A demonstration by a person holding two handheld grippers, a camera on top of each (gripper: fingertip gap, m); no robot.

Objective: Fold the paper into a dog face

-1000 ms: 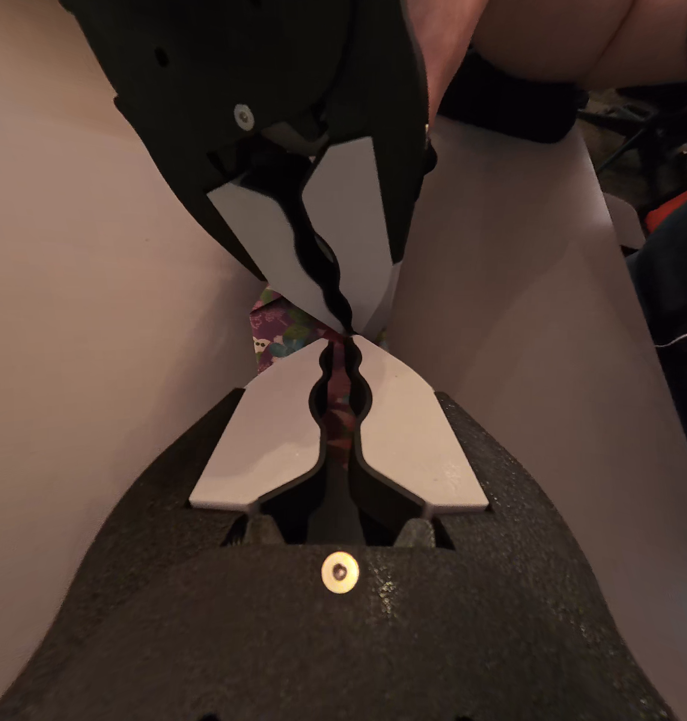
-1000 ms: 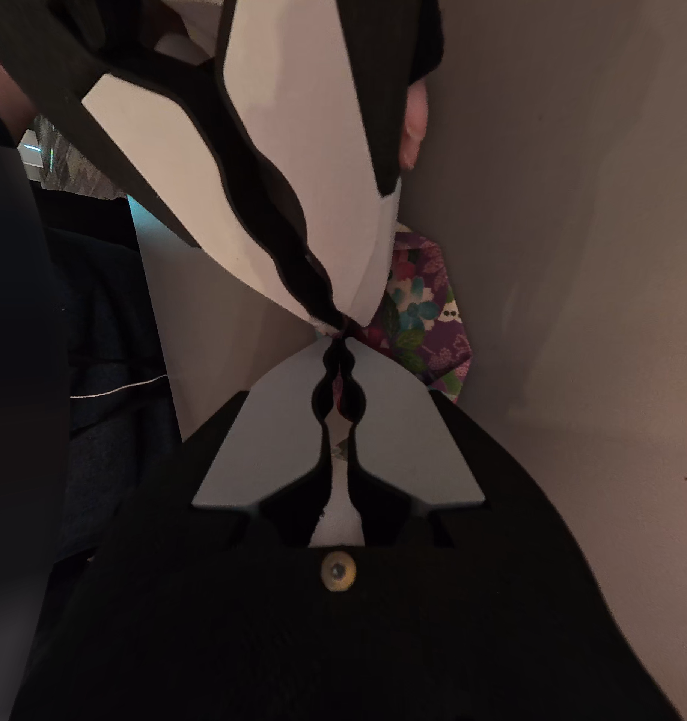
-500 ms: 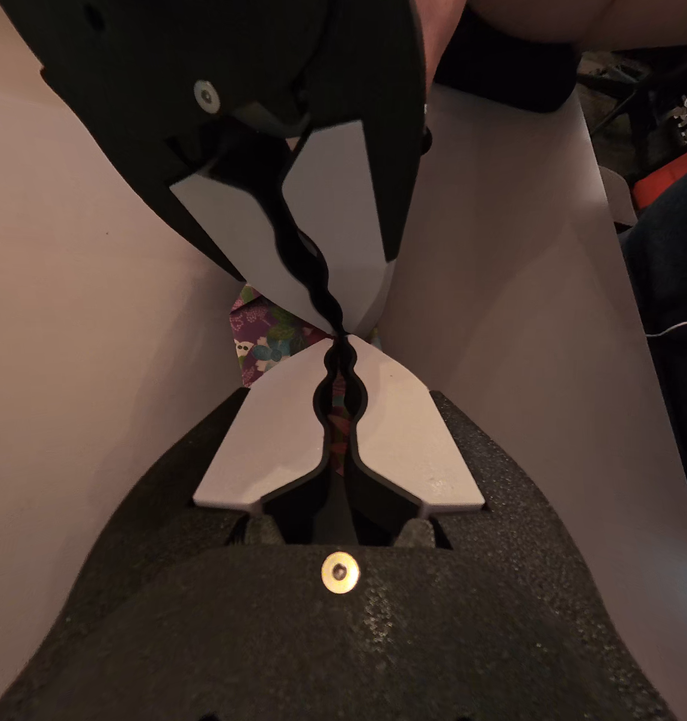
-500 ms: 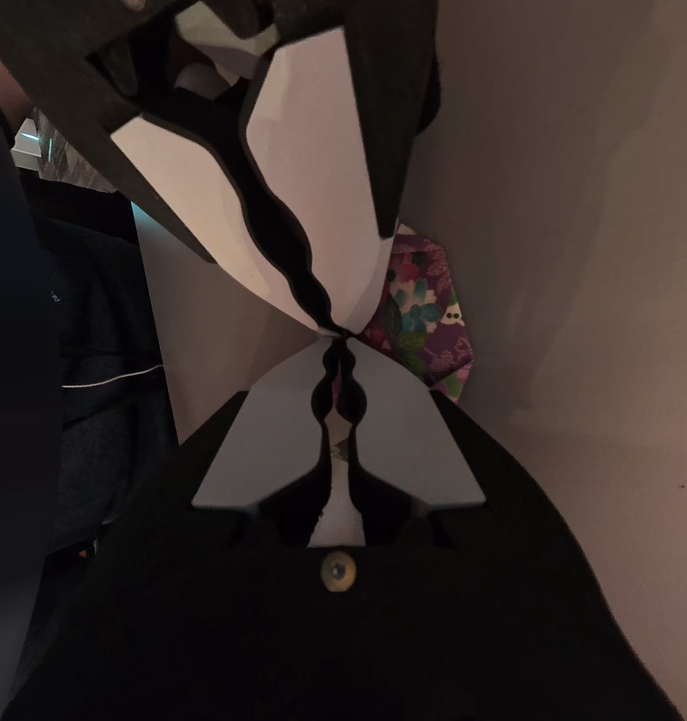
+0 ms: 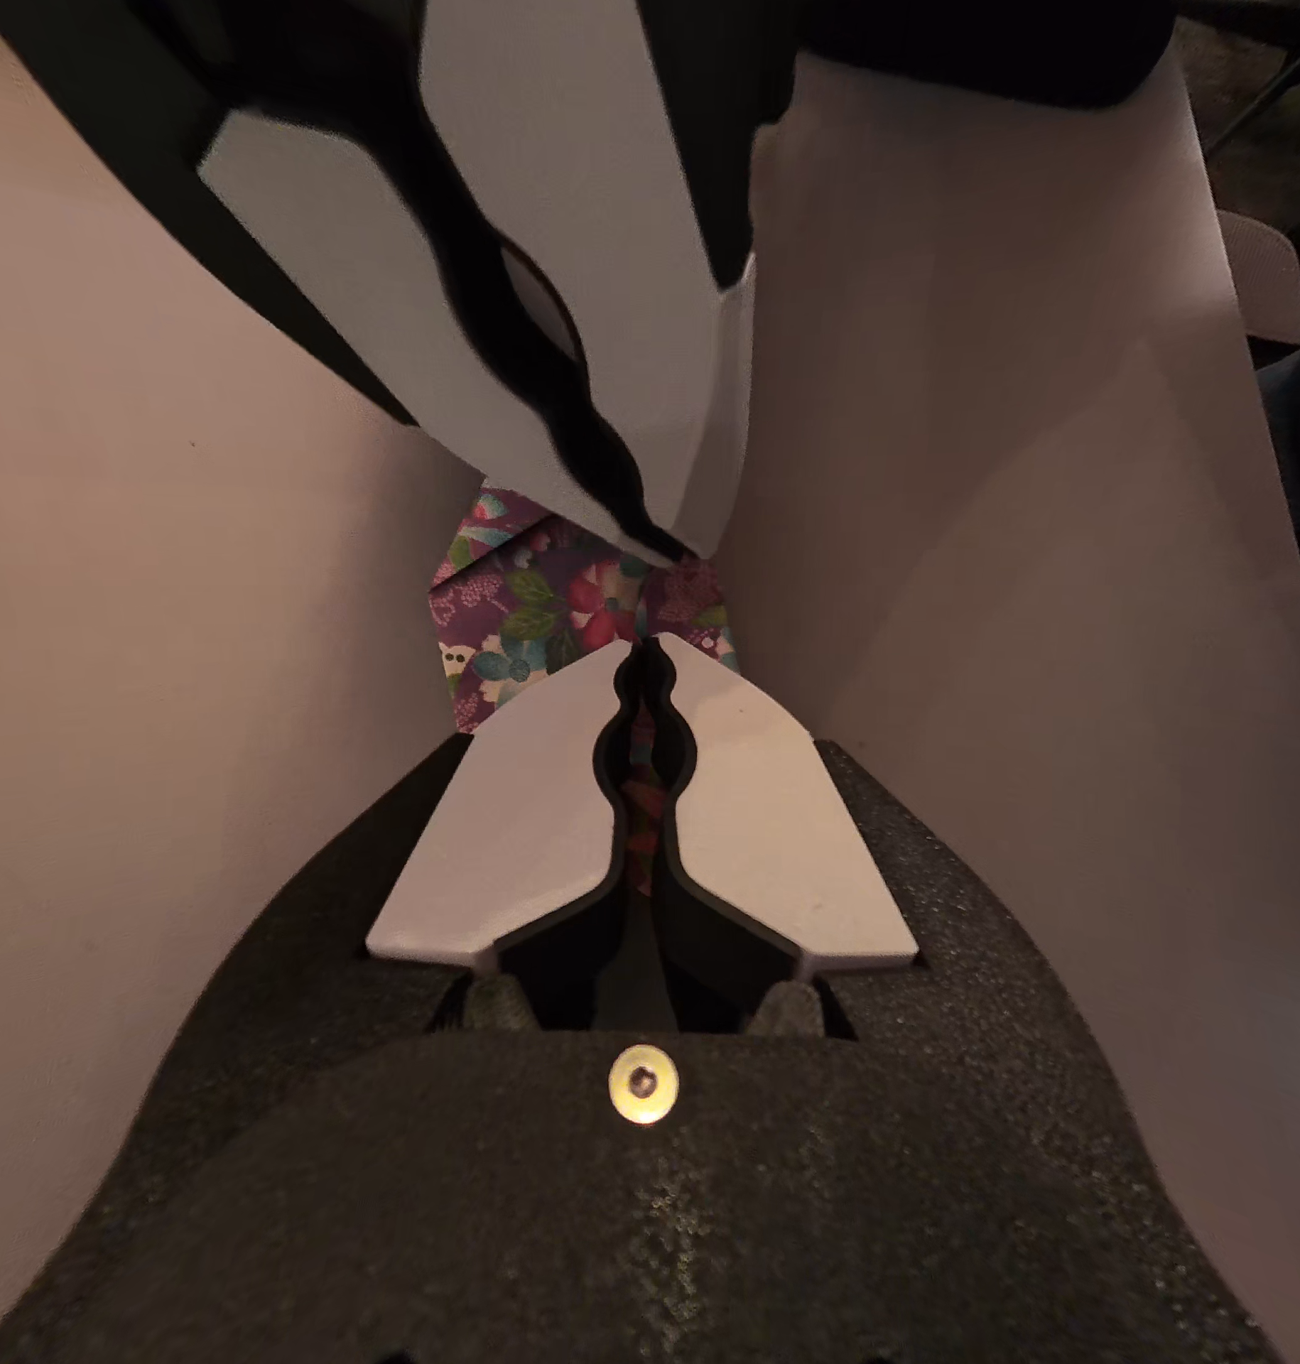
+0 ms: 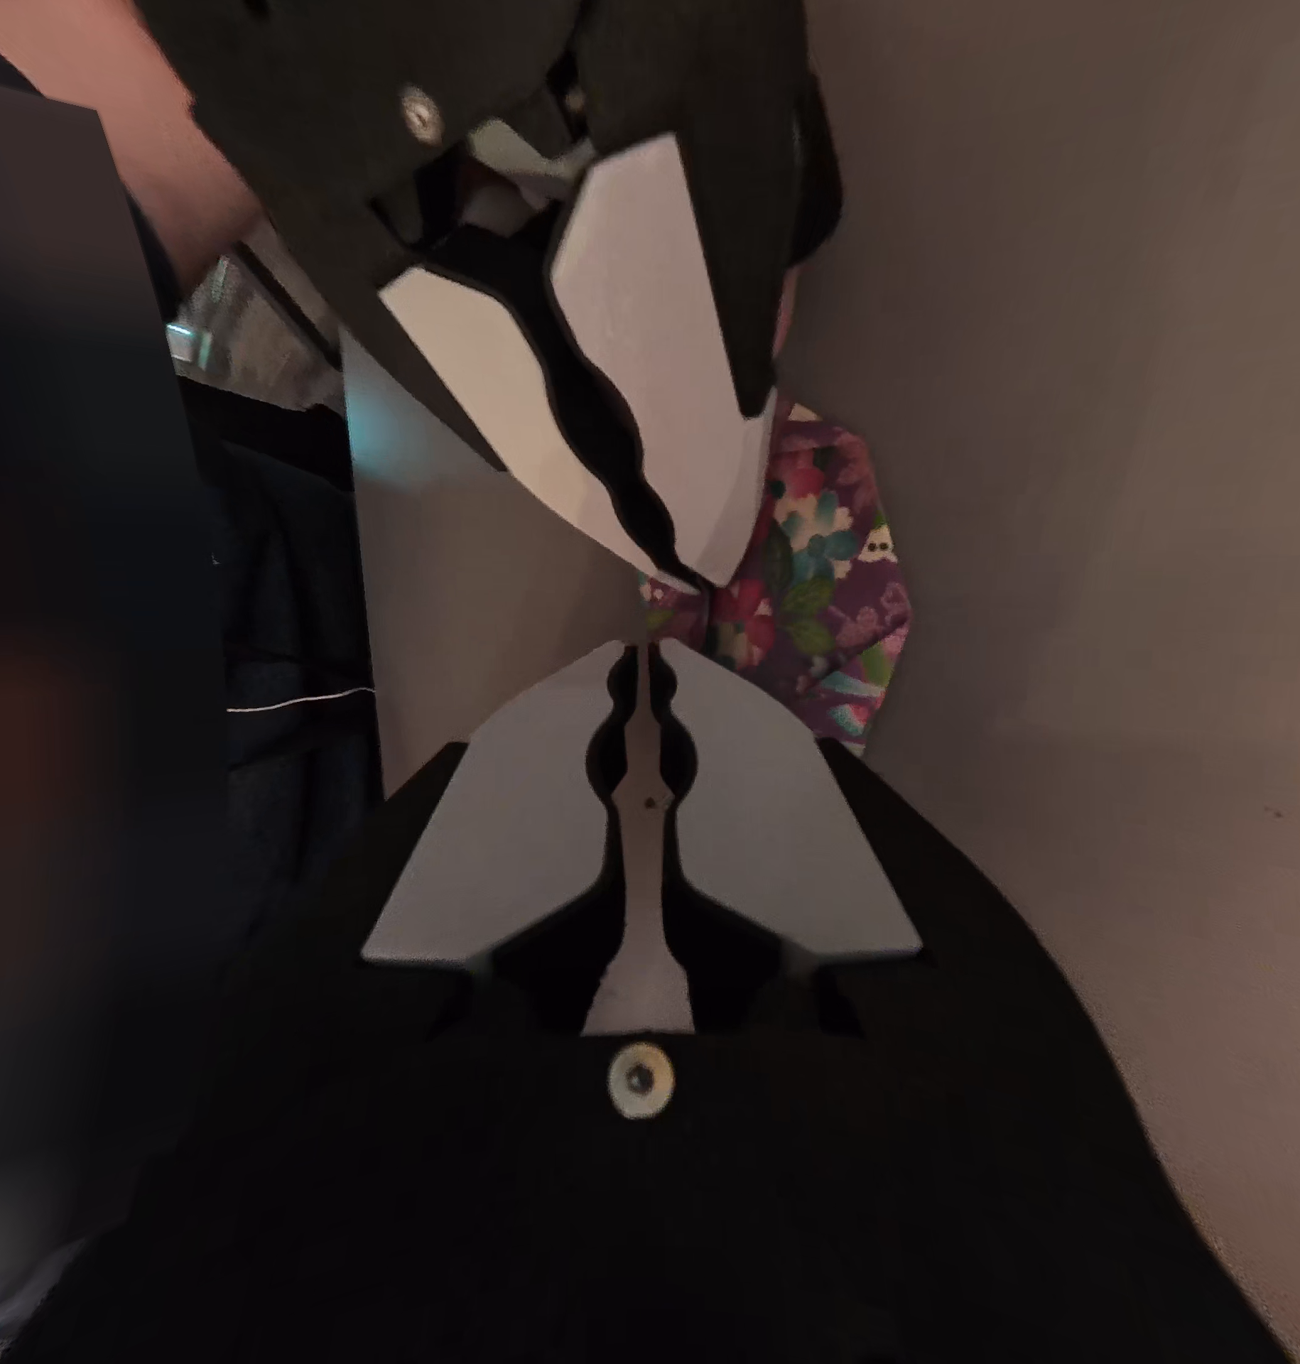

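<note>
The paper (image 5: 558, 605) is a small folded piece, purple with flowers, lying on the white table (image 5: 189, 664). My left gripper (image 5: 643, 646) is shut on the paper's near edge, and the print shows in the slot between its fingers. In the right wrist view the left gripper (image 6: 695, 583) comes down from above and pinches the paper (image 6: 817, 590). My right gripper (image 6: 643, 649) is shut to a thin slit with only table showing through, its tips just short of the paper. In the left wrist view the right gripper (image 5: 662, 553) touches the paper's far edge.
The table's edge (image 5: 1223, 369) runs close on the right in the left wrist view. Beyond the edge are a person's dark clothing (image 6: 285, 664) and an arm (image 6: 189, 184). The grippers are tip to tip, or close to it.
The two grippers' tips met over the paper before and have drawn apart. More of the paper shows between them. A thin slit now shows between the right gripper's fingers.
</note>
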